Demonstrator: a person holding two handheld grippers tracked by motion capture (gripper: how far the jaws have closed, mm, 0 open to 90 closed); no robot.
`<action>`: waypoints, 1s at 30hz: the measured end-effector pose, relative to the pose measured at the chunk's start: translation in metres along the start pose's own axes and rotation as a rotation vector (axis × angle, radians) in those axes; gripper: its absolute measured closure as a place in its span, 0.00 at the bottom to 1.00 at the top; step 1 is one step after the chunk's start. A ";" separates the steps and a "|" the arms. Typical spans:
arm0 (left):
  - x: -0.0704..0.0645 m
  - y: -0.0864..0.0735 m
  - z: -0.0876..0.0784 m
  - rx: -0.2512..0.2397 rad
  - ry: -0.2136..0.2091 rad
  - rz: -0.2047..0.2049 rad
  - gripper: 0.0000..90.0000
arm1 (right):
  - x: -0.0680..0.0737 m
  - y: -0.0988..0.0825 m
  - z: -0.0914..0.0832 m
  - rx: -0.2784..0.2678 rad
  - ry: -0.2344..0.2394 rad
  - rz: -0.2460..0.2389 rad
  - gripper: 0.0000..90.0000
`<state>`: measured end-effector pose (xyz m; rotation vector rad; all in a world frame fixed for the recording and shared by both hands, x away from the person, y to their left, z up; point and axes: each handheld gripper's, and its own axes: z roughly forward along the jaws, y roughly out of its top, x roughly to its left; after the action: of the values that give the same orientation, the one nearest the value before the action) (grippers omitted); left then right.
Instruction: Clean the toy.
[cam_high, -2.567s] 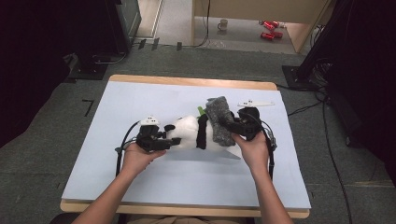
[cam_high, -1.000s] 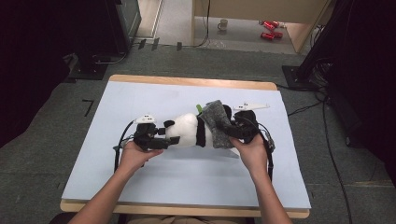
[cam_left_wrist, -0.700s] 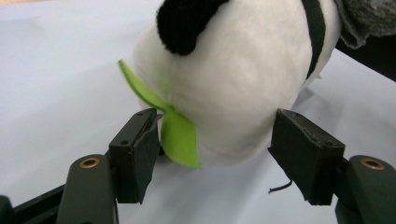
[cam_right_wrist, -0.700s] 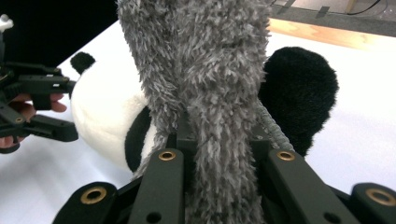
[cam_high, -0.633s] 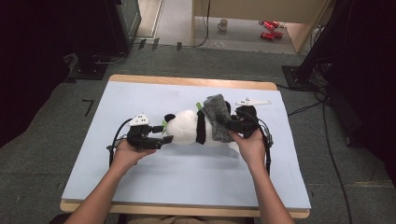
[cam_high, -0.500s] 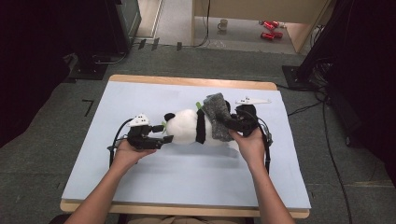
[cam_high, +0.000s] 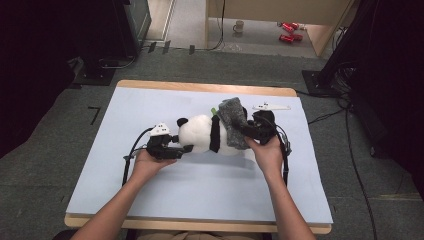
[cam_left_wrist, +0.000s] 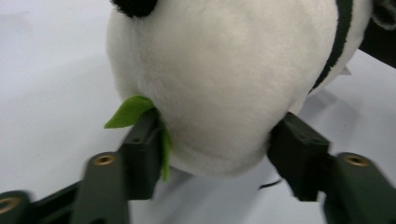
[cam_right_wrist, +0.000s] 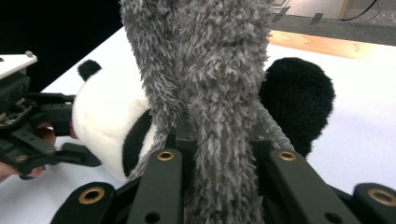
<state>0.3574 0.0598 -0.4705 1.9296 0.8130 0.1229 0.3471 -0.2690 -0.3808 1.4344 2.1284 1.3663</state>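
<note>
One toy panda (cam_high: 202, 134) lies on the worktop (cam_high: 100, 165). The left tongs (cam_left_wrist: 210, 149) have just been closing around its head; the right tongs (cam_right_wrist: 219, 154) clench one grey sock (cam_right_wrist: 210, 70).

no text, label, brand or number can be read anywhere here; the small white strip (cam_high: 271, 106) lying on the desk (cam_high: 150, 100) carries dark marks too small to make out.

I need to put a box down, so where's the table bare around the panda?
The blue table top is bare left of the panda, and along the near edge between the forearms. It is crowded mid-table: the left claw, the grey fuzzy cloth and the right claw.
</note>
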 end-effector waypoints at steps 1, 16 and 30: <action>-0.002 0.000 0.000 0.003 0.013 0.001 0.50 | 0.002 0.001 -0.001 -0.002 0.000 0.002 0.83; -0.035 0.012 -0.015 0.052 -0.072 -0.090 0.79 | 0.067 0.012 -0.001 0.035 0.153 -0.036 0.84; -0.039 0.003 -0.012 0.070 -0.045 -0.150 0.76 | 0.088 -0.011 0.036 0.074 0.117 -0.141 0.84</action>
<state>0.3243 0.0457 -0.4517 1.9219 0.9395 -0.0407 0.3197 -0.1779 -0.3836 1.2301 2.3272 1.3628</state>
